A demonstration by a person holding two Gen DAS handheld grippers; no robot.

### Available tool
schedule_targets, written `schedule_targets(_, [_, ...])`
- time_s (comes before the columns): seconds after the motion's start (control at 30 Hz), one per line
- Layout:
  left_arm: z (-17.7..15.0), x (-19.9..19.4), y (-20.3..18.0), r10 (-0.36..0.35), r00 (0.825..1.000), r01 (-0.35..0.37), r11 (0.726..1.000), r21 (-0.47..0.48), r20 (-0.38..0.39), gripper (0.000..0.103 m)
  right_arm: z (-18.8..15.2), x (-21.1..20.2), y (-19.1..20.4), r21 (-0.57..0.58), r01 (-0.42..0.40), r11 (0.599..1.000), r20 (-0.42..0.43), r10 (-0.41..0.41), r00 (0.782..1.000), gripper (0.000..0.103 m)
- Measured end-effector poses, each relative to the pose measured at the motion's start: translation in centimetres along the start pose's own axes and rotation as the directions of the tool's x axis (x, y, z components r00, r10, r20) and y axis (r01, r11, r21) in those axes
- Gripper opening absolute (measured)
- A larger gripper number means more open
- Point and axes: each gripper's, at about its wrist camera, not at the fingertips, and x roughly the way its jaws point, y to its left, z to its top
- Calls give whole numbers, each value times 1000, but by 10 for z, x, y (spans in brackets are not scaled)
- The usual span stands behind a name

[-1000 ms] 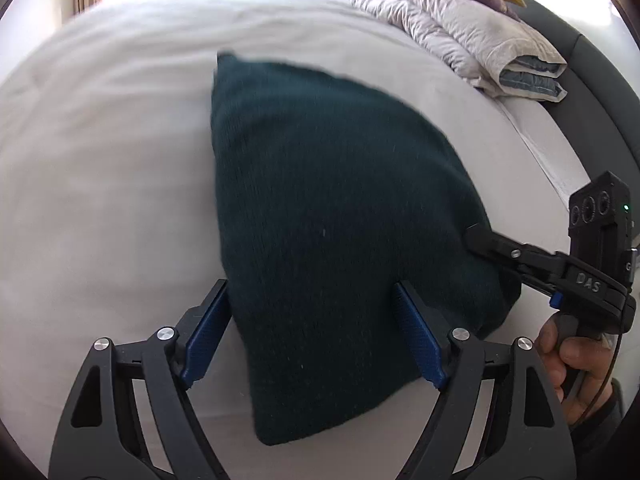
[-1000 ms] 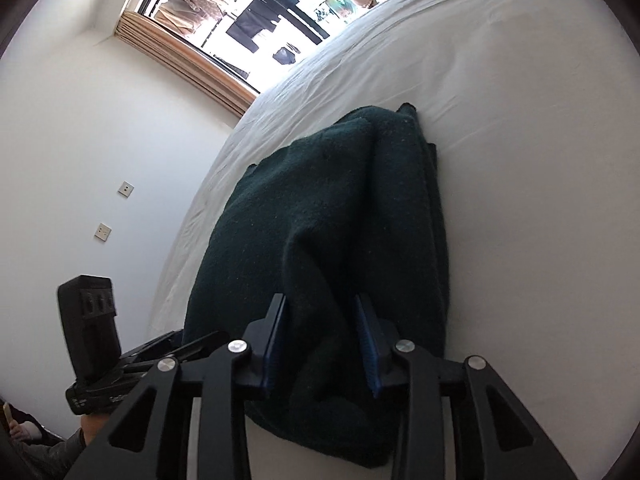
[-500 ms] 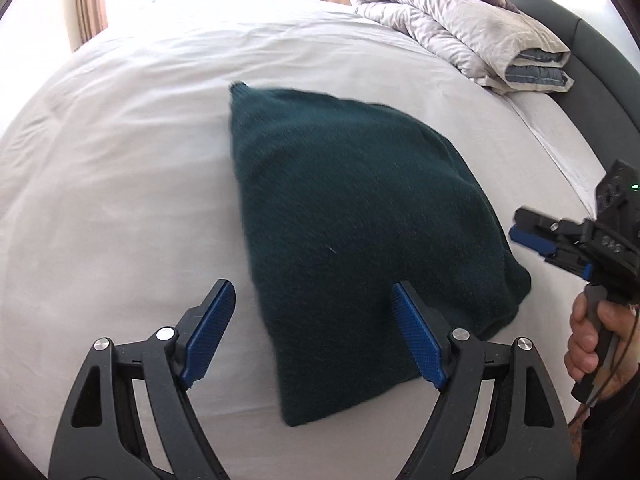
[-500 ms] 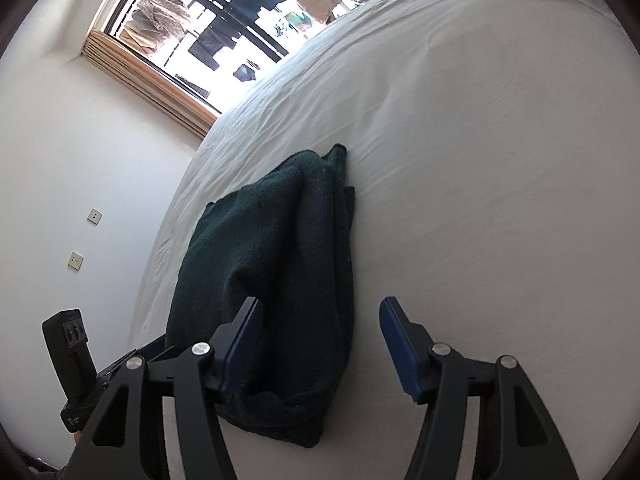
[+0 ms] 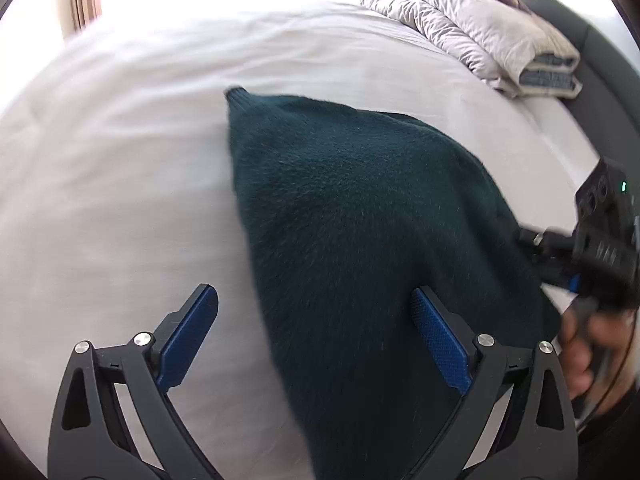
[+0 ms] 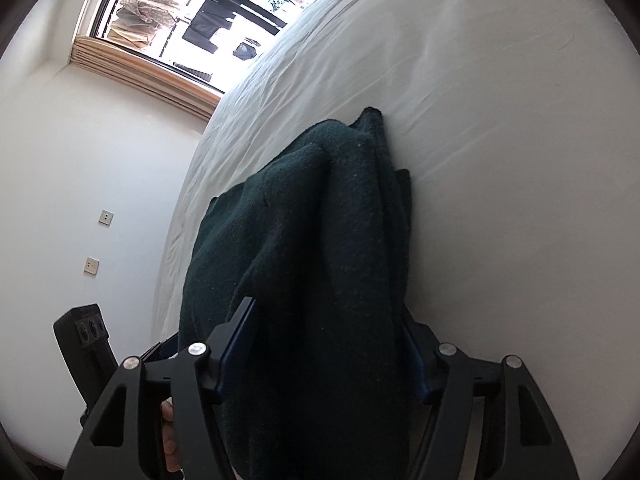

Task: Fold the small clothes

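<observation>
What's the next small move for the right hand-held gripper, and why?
Probably close the right hand-held gripper on the dark green garment: its folded edge already sits between the open fingers, unpinched. The left hand-held gripper is opening, straddling the garment's other end.

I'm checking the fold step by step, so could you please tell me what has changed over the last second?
The right gripper let go of the dark green garment, drew back, then came forward so the fold sits between its open jaws again. The left gripper is opening wider, with the garment's near edge between its fingers. The garment stayed folded on the white bed; the folded duvet did not move.
</observation>
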Motion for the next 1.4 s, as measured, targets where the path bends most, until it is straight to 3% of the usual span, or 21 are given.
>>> schedule_targets(0.1, [9, 18, 3, -75, 996, 73, 997, -30, -48, 97, -3, 8, 9, -39, 43, 998, -9, -43, 999, 57])
schedule_targets(0.17, [13, 25, 4, -140, 987, 136, 990, -45, -82, 81, -4, 8, 13, -62, 67, 996, -6, -68, 998, 50])
schedule_targets(0.2, [14, 25, 3, -140, 986, 137, 990, -40, -86, 79, -5, 6, 18, -83, 86, 993, 0, -86, 996, 46])
schedule_targets(0.33, [17, 17, -8, -123, 990, 125, 992, 22, -69, 47, -12, -2, 42, -169, 182, 969, 44, -177, 983, 34])
schedule_targets(0.47, [12, 4, -6, -141, 988, 142, 990, 12, -61, 36, -18, -16, 57, -174, 199, 964, 95, -185, 978, 28])
schedule_targets(0.67, [1, -59, 18, -176, 984, 176, 984, -12, 0, 34, -33, -37, 112, -244, 143, 959, 126, -115, 985, 25])
schedule_targets(0.9, [-9, -157, 78, -98, 990, 98, 995, 12, 98, 35, -57, -25, 188, -320, 9, 947, 91, 21, 996, 24])
schedule_targets(1.0, [-21, -162, 105, -73, 994, 76, 997, -33, 77, 35, -72, 0, 191, -270, -23, 963, 44, 36, 998, 24])
schedule_targets(1.2, [-86, -142, 142, -2, 1000, 2, 1000, -27, 3, 37, -132, 52, 179, -238, 22, 971, -63, -38, 997, 25])
schedule_targets(1.27, [-96, -134, 153, -20, 1000, 21, 998, -54, 21, 43, -144, 60, 170, -243, 64, 968, -39, -75, 996, 31])
schedule_targets(1.4, [-100, -135, 154, -7, 997, 11, 999, -48, 82, 58, -149, 56, 143, -131, 53, 990, 6, -52, 999, 66])
